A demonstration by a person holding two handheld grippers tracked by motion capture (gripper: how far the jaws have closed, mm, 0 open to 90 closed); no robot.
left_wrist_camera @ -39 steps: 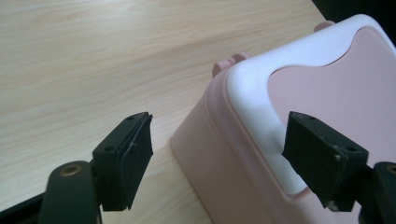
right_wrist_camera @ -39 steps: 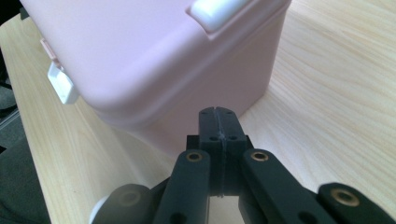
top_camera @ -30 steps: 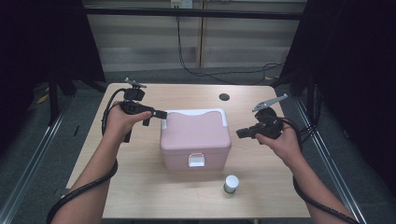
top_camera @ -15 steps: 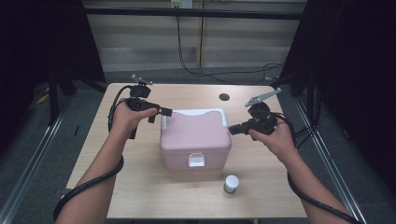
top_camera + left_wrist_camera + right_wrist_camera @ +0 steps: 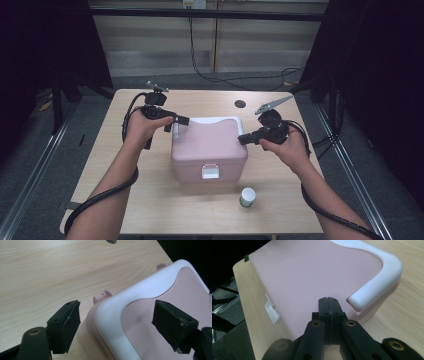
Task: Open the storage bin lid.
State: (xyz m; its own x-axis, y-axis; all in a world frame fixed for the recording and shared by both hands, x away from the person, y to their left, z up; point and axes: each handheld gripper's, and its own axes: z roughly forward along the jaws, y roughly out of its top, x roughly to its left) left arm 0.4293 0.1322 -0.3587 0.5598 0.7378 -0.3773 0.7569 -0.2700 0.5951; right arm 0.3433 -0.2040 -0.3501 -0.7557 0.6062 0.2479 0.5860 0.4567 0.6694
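A pink lidded box [image 5: 209, 147] with a white handle [image 5: 210, 120] folded flat along its back and a white front latch [image 5: 210, 171] stands mid-table. My left gripper [image 5: 176, 121] is open at the box's back left corner; in the left gripper view its jaws straddle the handle's corner [image 5: 117, 315] without touching it. My right gripper [image 5: 243, 139] is shut with nothing in it, its tip over the lid's right edge. In the right gripper view the closed jaws [image 5: 328, 307] lie over the pink lid [image 5: 317, 277] beside the handle's end [image 5: 374, 290].
A small white-capped jar [image 5: 247, 197] stands on the wooden table [image 5: 150, 200] in front of the box to the right. A dark round hole [image 5: 240, 104] marks the tabletop at the back. Cables trail from both grippers off the table's sides.
Both hands have closed in on the box. The left gripper moved right to the handle's back corner; the right gripper moved left until its tip is over the lid's right edge.
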